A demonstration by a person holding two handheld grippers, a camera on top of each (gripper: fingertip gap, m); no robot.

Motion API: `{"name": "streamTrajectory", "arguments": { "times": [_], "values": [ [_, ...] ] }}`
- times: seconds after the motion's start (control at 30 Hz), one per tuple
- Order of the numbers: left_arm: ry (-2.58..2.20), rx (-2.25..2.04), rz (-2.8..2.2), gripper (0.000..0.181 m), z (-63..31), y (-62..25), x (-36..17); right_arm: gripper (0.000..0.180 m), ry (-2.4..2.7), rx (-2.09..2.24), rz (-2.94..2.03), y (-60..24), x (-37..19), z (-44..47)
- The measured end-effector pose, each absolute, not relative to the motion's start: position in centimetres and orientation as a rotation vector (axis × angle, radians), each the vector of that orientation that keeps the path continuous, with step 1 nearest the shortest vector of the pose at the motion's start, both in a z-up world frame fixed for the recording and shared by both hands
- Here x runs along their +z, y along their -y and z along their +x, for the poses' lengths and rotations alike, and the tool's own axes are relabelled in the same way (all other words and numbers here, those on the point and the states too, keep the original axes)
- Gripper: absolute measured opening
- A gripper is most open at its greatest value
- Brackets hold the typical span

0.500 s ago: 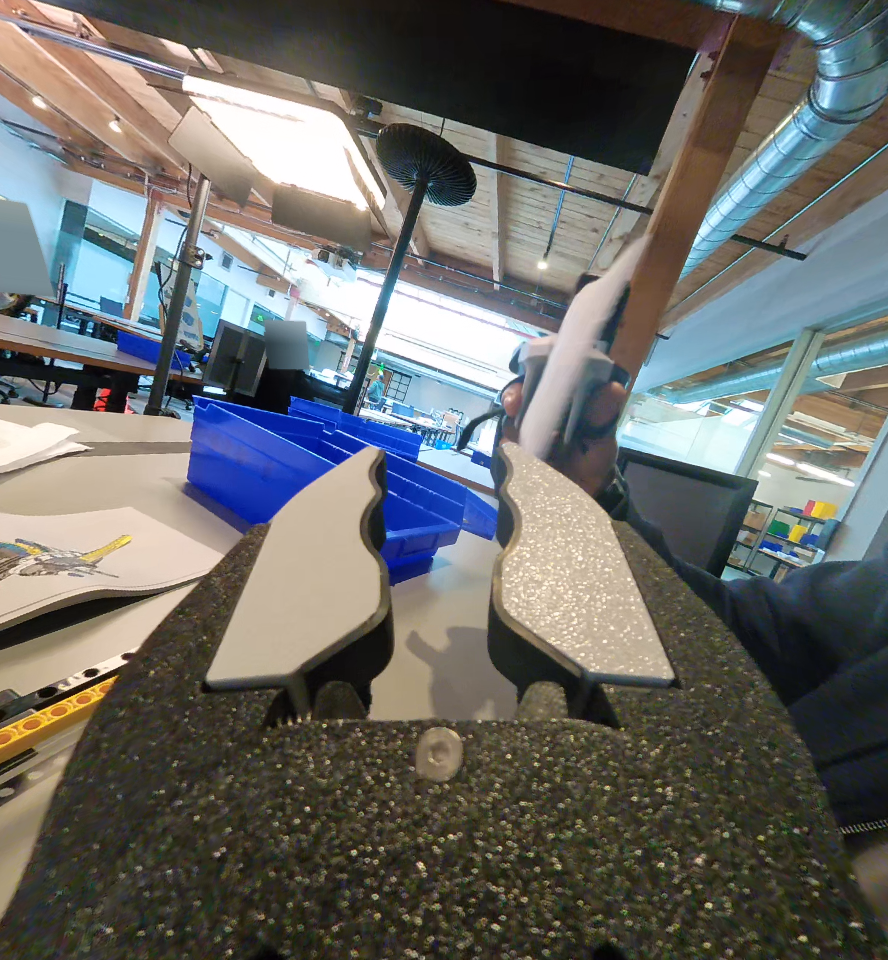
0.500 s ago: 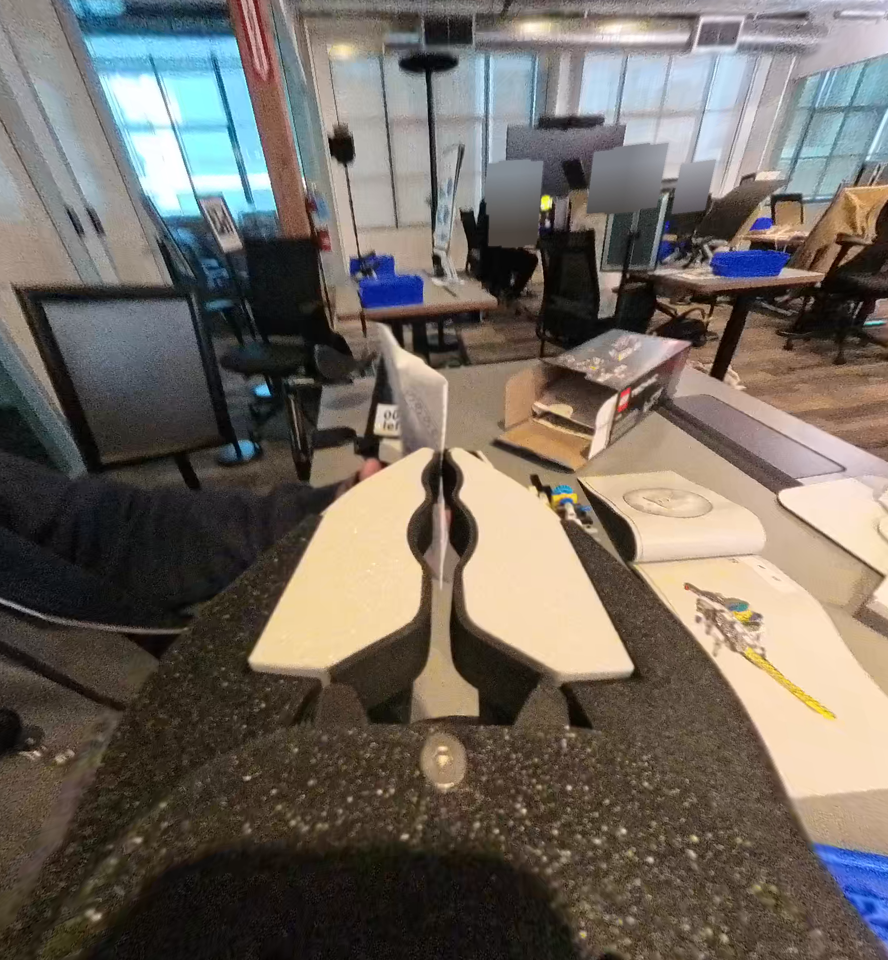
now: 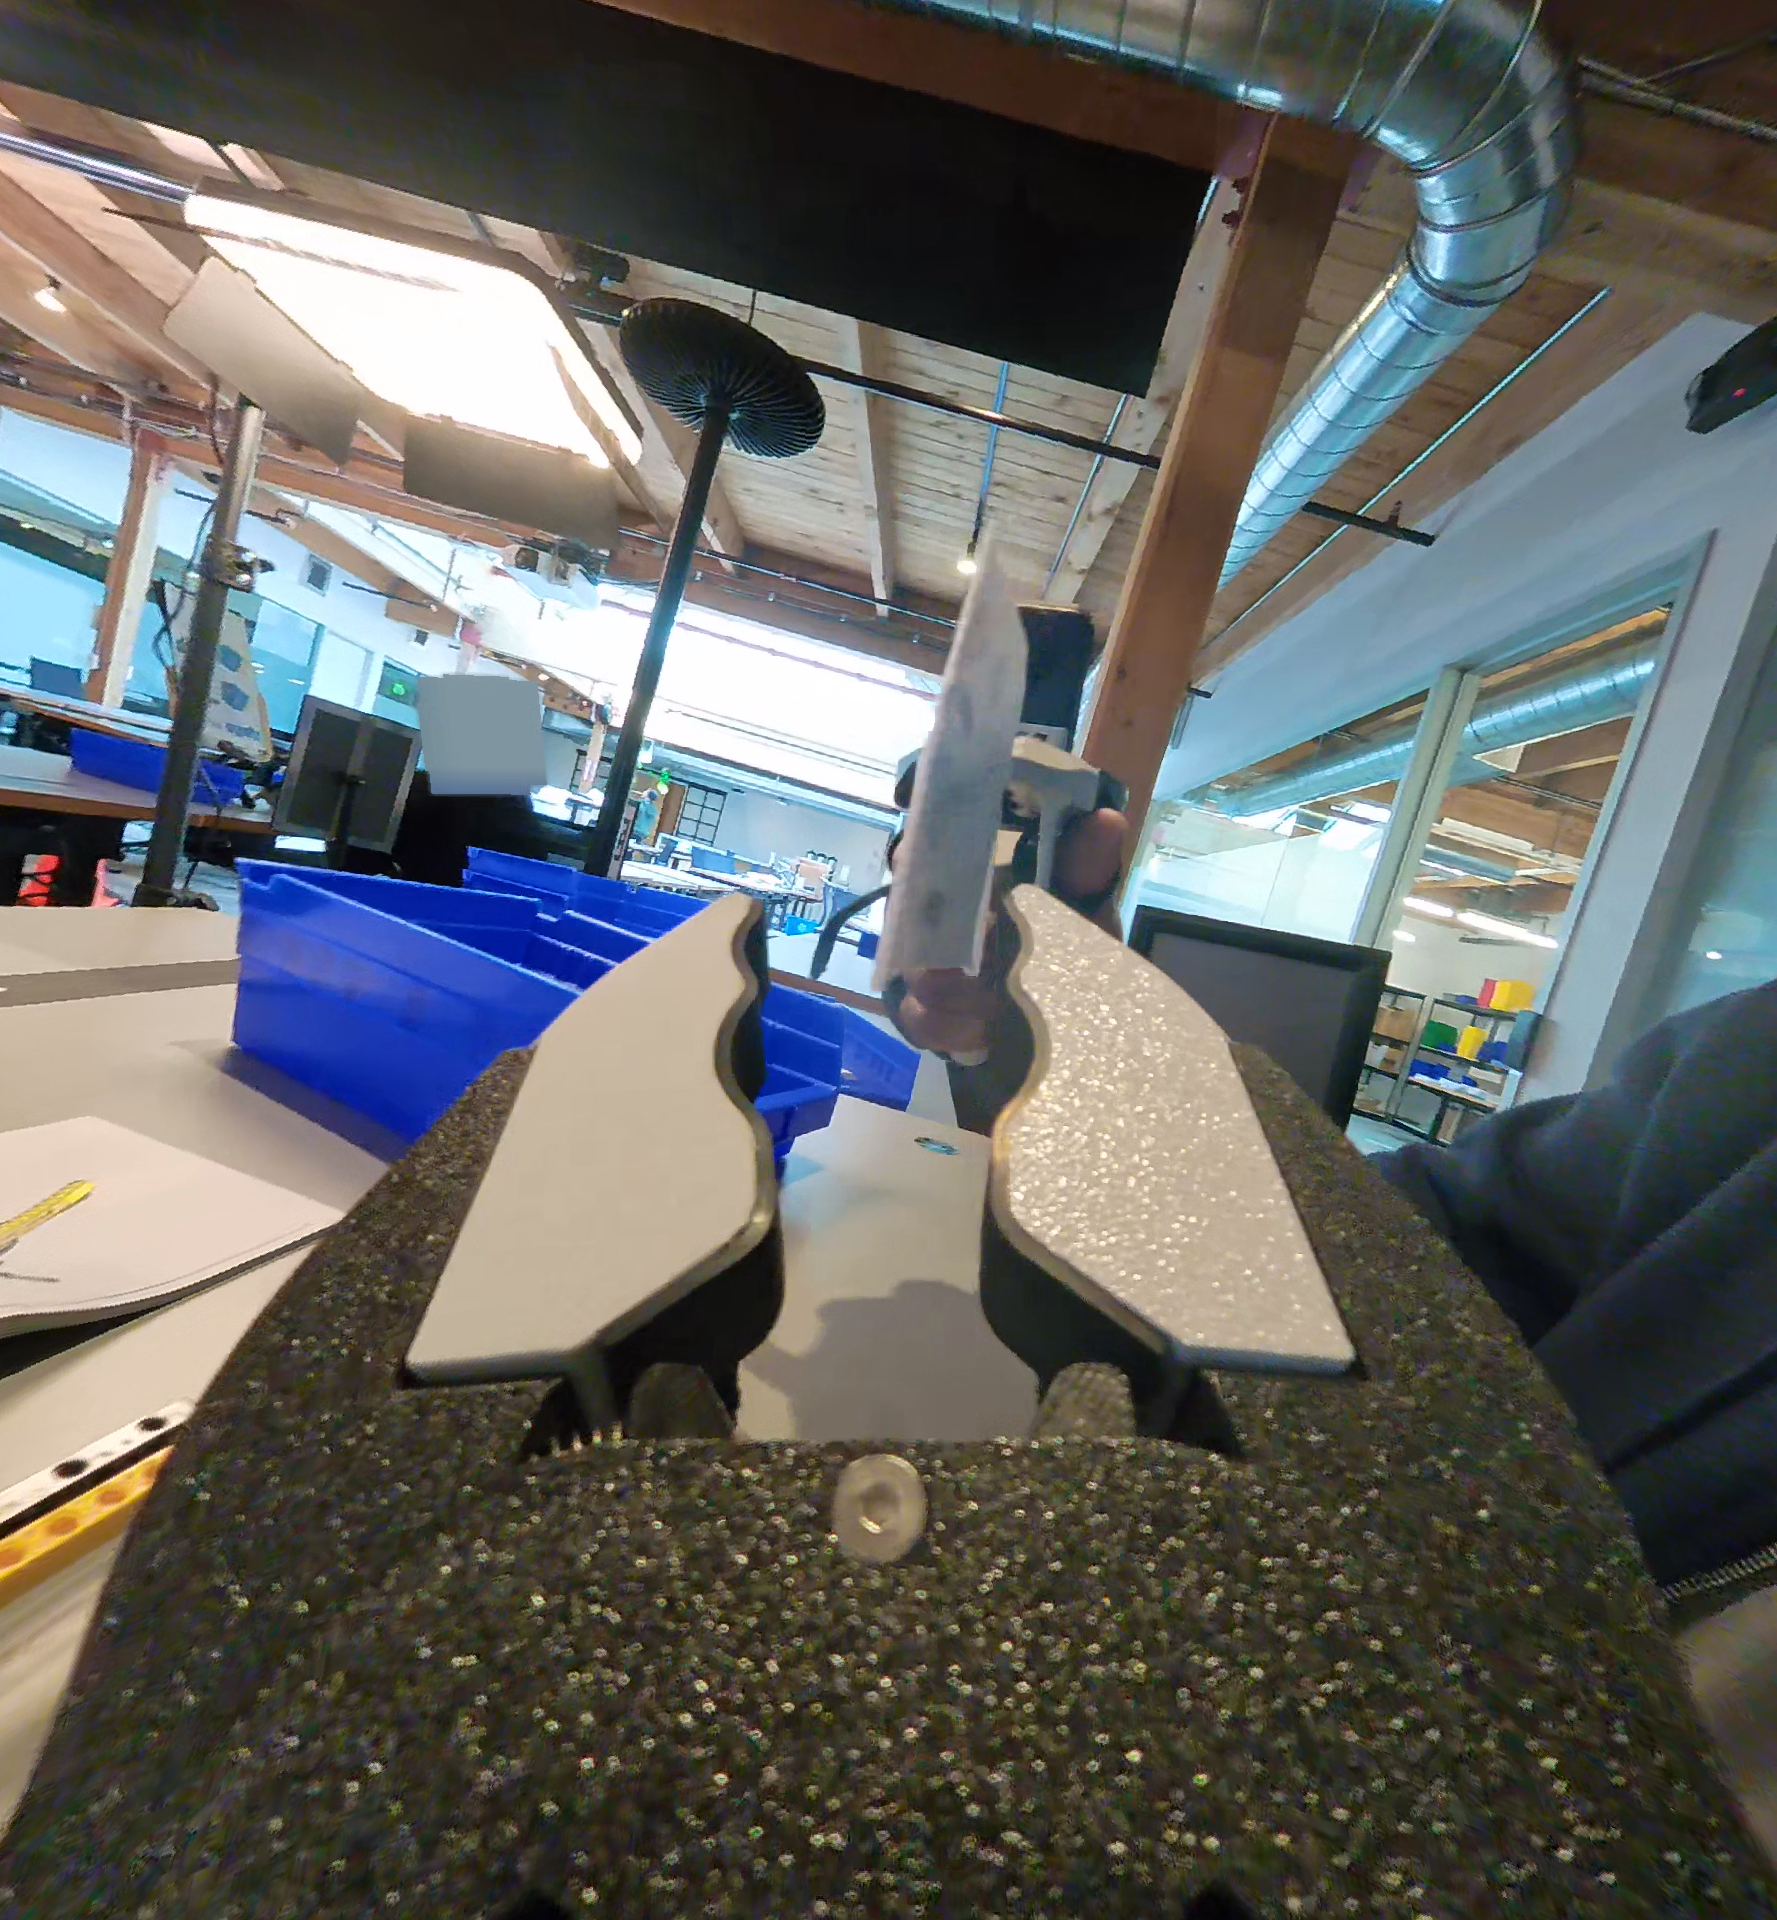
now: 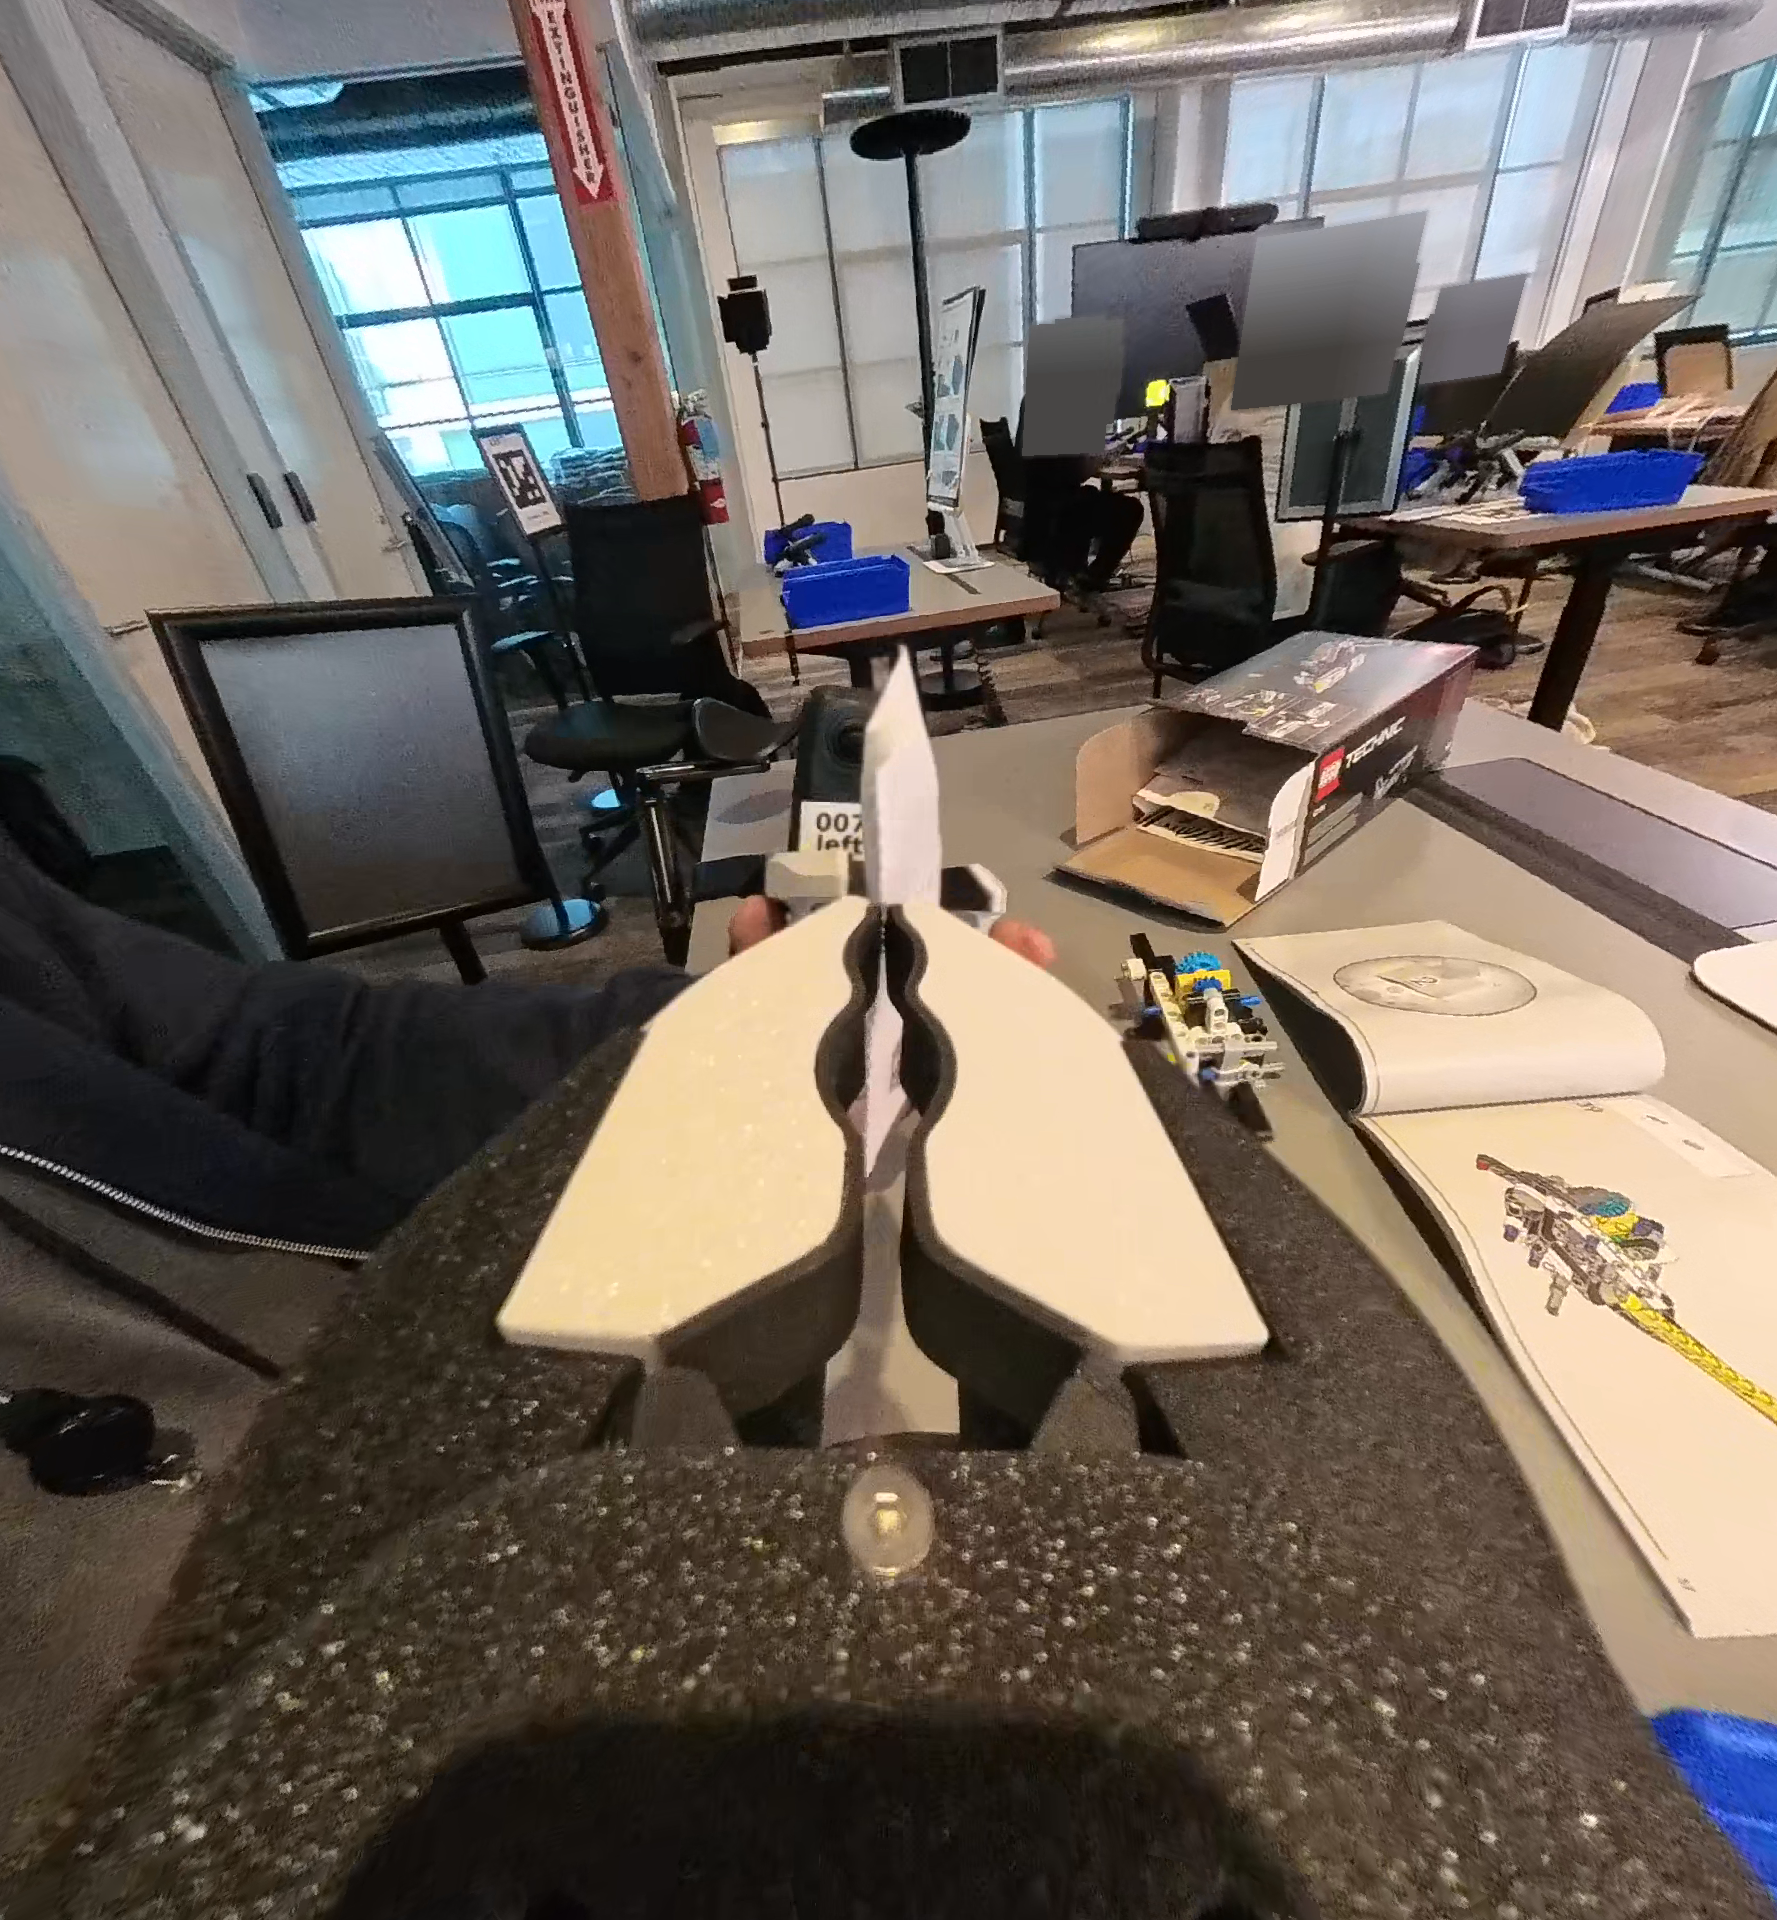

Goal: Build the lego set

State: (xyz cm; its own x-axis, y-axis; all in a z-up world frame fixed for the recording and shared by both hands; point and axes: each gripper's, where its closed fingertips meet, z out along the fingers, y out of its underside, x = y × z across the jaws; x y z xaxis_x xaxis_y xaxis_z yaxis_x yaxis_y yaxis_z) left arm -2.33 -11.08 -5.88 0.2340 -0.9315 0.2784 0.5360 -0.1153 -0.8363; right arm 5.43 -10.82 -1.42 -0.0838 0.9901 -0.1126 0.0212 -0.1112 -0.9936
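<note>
1. Left wrist view. The left tool [image 3: 879,961] is spread, with nothing between its jaws. Beyond its tips, at frame centre, the right tool [image 3: 977,883] holds a white paper bag [image 3: 951,790] upright and edge-on.
2. Step in hand, judged: passing or opening the parts bag. To do it well, the left tool should close on the bag's free edge, clear of the other tool's fingers, before any pull, and the pull should be slow so pieces do not scatter.
3. Containers here: blue bins [image 3: 427,977] stand on the counter [image 3: 73,1039] at left centre; their contents are hidden by the walls. A yellow beam [image 3: 42,1538] of the model lies at lower left.
4. Right wrist view. The right tool [image 4: 889,920] is pressed together, pinching the paper bag [image 4: 899,790], which stands above its tips at centre.
5. Task's things: the partly built Lego assembly [image 4: 1201,1013] lies on the counter [image 4: 1383,894] right of centre, just beside the open instruction booklet [image 4: 1549,1195].
6. Containers: the opened Lego box [image 4: 1279,769], upper right, lies on its side with paper bags showing inside.
</note>
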Motion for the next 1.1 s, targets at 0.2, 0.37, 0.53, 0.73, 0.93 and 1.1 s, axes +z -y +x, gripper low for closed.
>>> {"name": "streamTrajectory", "arguments": {
  "times": [0.2, 0.37, 0.53, 0.73, 0.93, 1.1],
  "values": [
    [-0.516, -1.382, -1.03, 0.044, -0.7, 11.5, -5.3, 0.0, 1.282, 1.358, -1.279, 11.5, -2.4, 5.2],
    [-0.528, -1.418, -1.021, 0.041, 0.2, 11.6, -5.2, 0.0, 1.286, 1.361, -1.29, 11.5, -3.0, 5.3],
    [-0.507, -1.445, -1.01, 0.03, 0.3, 11.4, -5.0, 0.0, 1.267, 1.371, -1.3, 11.2, -3.6, 5.6],
    [-0.498, -1.431, -1.039, 0.019, 0.4, 10.9, -5.4, 0.0, 1.247, 1.389, -1.308, 11.0, -4.2, 5.8],
    [-0.502, -1.422, -1.062, 0.006, 0.6, 10.7, -5.7, 0.0, 1.221, 1.401, -1.313, 10.7, -4.7, 6.0],
    [-0.533, -1.381, -1.12, 0.002, 0.9, 10.4, -6.4, 0.001, 1.191, 1.38, -1.357, 10.0, -5.8, 6.4]
  ]
}}
